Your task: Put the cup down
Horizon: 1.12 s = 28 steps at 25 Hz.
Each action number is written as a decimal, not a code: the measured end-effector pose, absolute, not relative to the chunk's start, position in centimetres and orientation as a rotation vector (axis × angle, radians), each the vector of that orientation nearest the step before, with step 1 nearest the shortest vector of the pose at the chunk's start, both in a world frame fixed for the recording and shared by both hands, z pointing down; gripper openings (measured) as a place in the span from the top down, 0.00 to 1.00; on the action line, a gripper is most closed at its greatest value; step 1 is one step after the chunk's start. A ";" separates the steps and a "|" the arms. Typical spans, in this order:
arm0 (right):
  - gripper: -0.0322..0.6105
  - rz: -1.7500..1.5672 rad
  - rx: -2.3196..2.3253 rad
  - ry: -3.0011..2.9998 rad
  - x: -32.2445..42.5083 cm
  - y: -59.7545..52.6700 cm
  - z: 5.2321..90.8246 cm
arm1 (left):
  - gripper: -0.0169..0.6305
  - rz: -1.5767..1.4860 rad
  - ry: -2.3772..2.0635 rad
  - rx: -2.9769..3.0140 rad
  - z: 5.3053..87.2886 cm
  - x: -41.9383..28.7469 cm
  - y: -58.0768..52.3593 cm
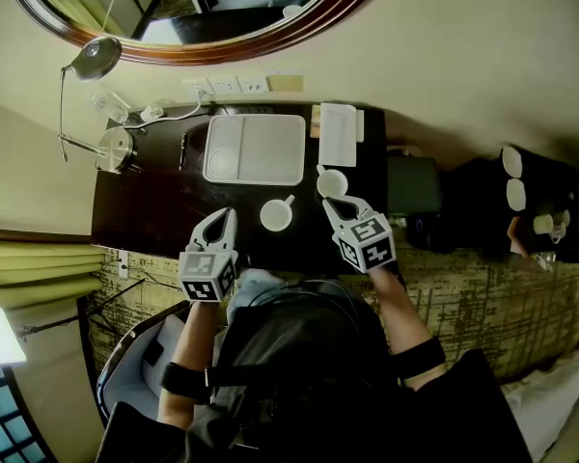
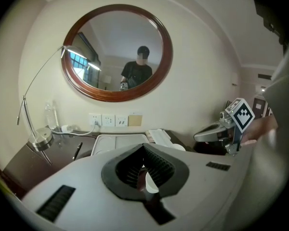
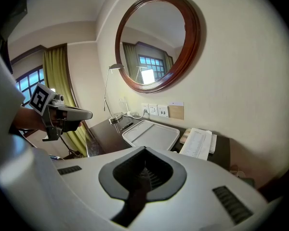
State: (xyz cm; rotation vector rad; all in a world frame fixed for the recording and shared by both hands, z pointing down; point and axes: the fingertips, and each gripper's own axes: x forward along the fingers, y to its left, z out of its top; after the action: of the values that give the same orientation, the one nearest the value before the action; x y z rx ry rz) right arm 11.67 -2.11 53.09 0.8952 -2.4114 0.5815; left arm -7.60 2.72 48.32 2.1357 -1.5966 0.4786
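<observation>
Near desk [image 1: 145, 210] front edge, cup [image 1: 276, 214], tray [image 1: 261, 148] behind

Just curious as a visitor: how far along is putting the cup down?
Done, it seems: a white cup and a second cup stand on the desk. In hand: nothing; the left tongs and right tongs are shut, empty. Left: apparently nothing.

**Person and two hand-held tools: outward appearance**

Left tool [image 1: 222, 216] and right tool [image 1: 332, 204]: pale grey tapered shells, each carrying a white cube [image 1: 208, 278] printed with black square markers. The inner pads [image 2: 160, 169] are black and ribbed, and black slots [image 2: 57, 202] are set into the shell. The person wears a dark top [image 1: 309, 355] and a dark band [image 1: 185, 382] around each arm.
</observation>
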 end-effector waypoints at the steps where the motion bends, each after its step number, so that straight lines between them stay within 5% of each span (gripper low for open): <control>1: 0.94 0.578 0.896 -2.411 11.8 -2.1 53.3 | 0.97 0.521 -1.582 2.141 48.8 -7.3 2.9; 4: 0.94 0.577 0.897 -2.405 11.9 -2.2 53.6 | 0.96 0.647 -1.515 2.168 49.9 -6.0 3.1; 6: 0.94 0.593 0.884 -2.406 11.7 -2.0 53.5 | 0.81 0.721 -1.412 2.192 50.9 -4.5 3.3; 10: 0.94 0.603 0.870 -2.404 11.7 -1.7 54.6 | 0.37 0.917 -1.146 2.223 53.7 -0.9 3.8; 15: 0.94 0.655 0.851 -2.381 11.7 -0.9 55.2 | 0.10 1.137 -0.932 2.203 57.8 1.7 3.4; 28: 0.94 0.715 0.841 -2.316 12.7 -0.8 58.7 | 0.05 1.417 -0.690 2.086 67.9 3.5 2.8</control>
State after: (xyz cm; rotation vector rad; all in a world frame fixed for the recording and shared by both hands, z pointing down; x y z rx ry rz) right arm 12.73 -0.78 58.70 0.8407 -2.3161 0.7151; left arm 3.47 2.83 67.89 2.0864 -0.6900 1.4173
